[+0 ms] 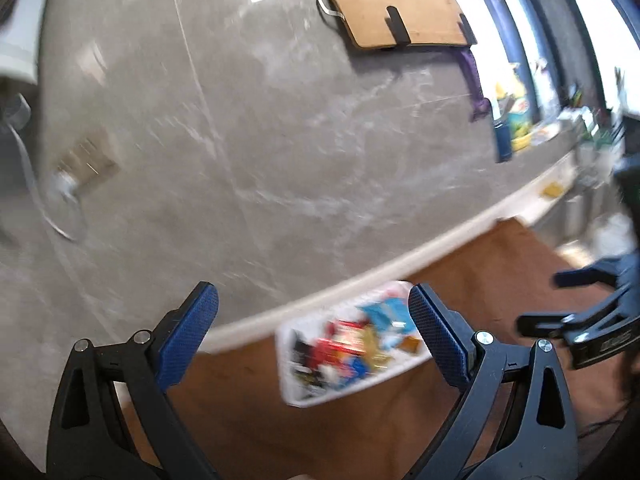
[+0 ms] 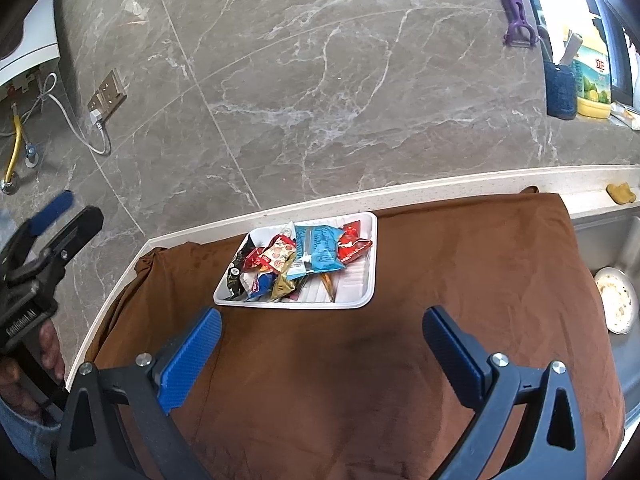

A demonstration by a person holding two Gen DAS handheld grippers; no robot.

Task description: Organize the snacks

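A white tray [image 2: 362, 280] heaped with snack packets [image 2: 304, 258] is seen on the brown cloth [image 2: 460, 272] covering the surface, at twelve o'clock from the right tool [image 2: 322, 338], well apart from it. That tool's blue-padded jaws are spread wide, nothing held. The left tool [image 1: 314, 328] is likewise spread wide and empty, its view blurred, the tray framed between its fingers. A blue packet [image 2: 322, 250] is piled on top. At three o'clock, a sink [image 2: 616, 240] is glimpsed.
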